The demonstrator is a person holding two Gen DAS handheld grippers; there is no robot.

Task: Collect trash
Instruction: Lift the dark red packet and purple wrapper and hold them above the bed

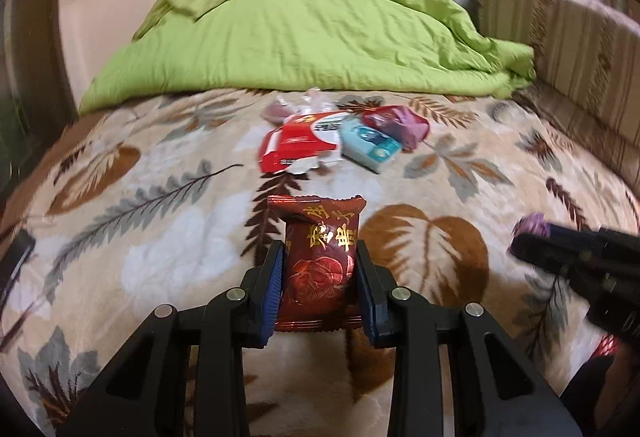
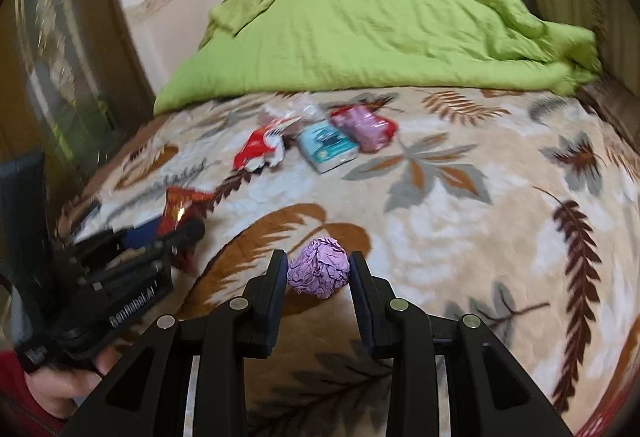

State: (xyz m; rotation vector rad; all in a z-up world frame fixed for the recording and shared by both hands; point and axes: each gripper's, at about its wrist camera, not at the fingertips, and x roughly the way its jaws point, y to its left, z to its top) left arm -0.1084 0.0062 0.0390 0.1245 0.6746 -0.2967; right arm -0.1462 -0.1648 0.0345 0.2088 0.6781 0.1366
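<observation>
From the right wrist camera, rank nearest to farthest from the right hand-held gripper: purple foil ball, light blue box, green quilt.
1. Purple foil ball, between the right hand-held gripper fingers.
2. Light blue box, mid-bed, among other trash.
3. Green quilt, far end of the bed.

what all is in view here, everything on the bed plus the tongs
snack packet: 1, dark red with gold print, clamped in left tongs
foil ball: 1, purple, crumpled, between right tongs' fingers
torn carton: 1, red and white, mid bed
small box: 1, light blue, right of carton
pouch: 1, pink and red, behind box
clear wrapper: 1, crumpled, behind carton
duvet: 1, green, far end
blanket: 1, beige, leaf print
left tongs: black, blue pads
right tongs: black
hand: 1, red sleeve, holding left tongs
</observation>
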